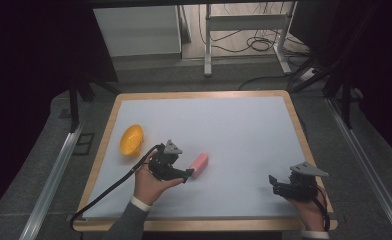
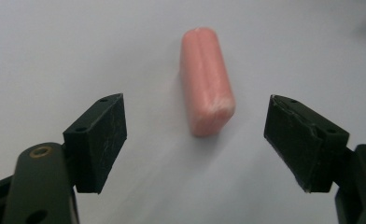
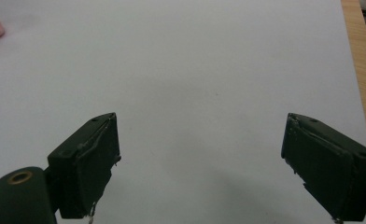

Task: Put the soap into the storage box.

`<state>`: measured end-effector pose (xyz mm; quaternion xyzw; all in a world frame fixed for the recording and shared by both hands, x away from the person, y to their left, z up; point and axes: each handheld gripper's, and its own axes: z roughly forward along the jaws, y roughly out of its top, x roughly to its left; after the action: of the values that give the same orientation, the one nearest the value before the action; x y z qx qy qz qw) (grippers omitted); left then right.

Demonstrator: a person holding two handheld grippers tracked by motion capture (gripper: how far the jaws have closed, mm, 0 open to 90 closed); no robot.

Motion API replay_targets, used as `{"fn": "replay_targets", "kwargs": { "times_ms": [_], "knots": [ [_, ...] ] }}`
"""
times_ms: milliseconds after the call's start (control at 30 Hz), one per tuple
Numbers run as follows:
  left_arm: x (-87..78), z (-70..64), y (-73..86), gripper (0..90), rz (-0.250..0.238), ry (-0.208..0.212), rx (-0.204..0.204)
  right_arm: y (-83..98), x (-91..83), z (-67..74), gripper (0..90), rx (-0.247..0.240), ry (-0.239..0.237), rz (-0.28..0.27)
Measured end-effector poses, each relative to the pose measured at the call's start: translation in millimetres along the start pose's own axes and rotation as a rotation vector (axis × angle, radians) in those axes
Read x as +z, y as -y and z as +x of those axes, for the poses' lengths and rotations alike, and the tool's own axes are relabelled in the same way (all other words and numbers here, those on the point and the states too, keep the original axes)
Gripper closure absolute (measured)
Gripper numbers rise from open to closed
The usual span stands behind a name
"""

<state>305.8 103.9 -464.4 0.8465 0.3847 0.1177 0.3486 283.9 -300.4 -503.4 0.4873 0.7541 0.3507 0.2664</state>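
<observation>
Pink block, orange bowl, white table with wooden edging.

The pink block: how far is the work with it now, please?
Nothing looks done yet: the pink block lies untouched on the table. In hand: the left gripper, jaws open, lines up on it. Left: closing and lifting. The right gripper waits open, and the yellow bowl holds nothing visible.

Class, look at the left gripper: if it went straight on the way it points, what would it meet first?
The left gripper, jaws open, would probably meet the pink block lying end-on just ahead on the table.
</observation>
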Motion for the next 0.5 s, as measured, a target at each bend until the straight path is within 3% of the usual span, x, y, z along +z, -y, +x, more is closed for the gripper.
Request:
{"fn": "replay_targets", "kwargs": {
  "times_ms": [300, 500],
  "knots": [
    [7.0, -9.2, -10.5, 23.1, 0.01, 0.007, 0.028, 0.1, 1.4, 1.4, 11.2, -0.001, 0.001, 0.005],
    [18.8, -9.4, -11.0, 23.5, 0.034, 0.025, 0.011, 0.1, 1.8, 2.0, 11.2, -0.007, 0.0, 0.004]
  ]
}}
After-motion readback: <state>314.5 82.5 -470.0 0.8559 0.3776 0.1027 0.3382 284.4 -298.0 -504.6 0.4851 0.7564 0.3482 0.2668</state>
